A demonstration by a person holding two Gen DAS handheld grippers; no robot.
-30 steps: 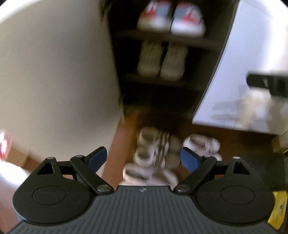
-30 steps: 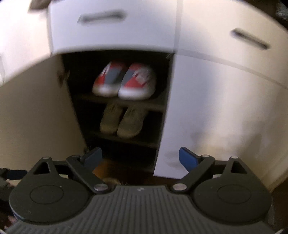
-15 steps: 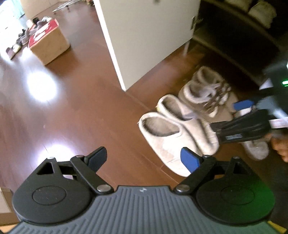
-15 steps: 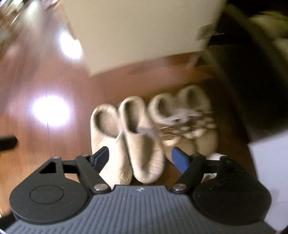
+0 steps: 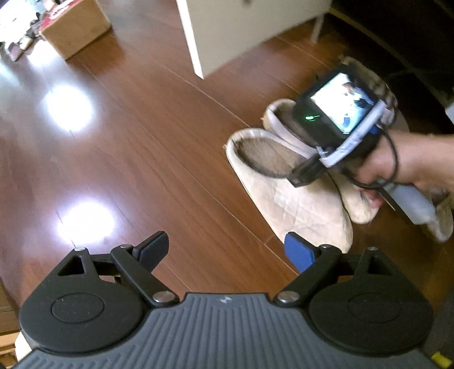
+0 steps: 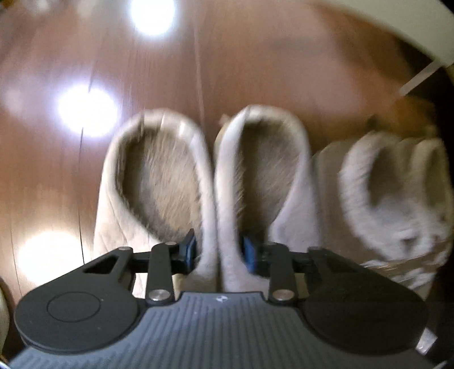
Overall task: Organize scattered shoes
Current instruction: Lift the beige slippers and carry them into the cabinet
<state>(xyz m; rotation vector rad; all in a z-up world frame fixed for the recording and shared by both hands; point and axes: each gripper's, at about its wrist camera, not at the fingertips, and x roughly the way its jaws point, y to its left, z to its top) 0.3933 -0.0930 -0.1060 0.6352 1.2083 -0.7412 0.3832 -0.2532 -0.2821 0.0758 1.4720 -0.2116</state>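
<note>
A pair of beige fur-lined slippers [image 6: 210, 181] lies side by side on the wood floor. My right gripper [image 6: 220, 252] is shut on their two touching inner walls, one finger inside each slipper. The pair also shows in the left wrist view [image 5: 286, 187], with the right gripper's body and screen [image 5: 337, 113] above it. My left gripper [image 5: 227, 249] is open and empty, above the bare floor just left of the slipper toes. More pale fuzzy shoes [image 6: 394, 198] lie to the right of the pair.
A white cabinet door panel [image 5: 235, 25] stands open beyond the slippers, with the dark cabinet interior [image 5: 411, 37] to its right. A cardboard box [image 5: 75, 28] sits on the floor at far left. Wood floor [image 5: 127, 147] stretches to the left.
My right gripper has dropped down to the beige slippers and shut on their inner walls. My left gripper has moved a little nearer the floor and stays open.
</note>
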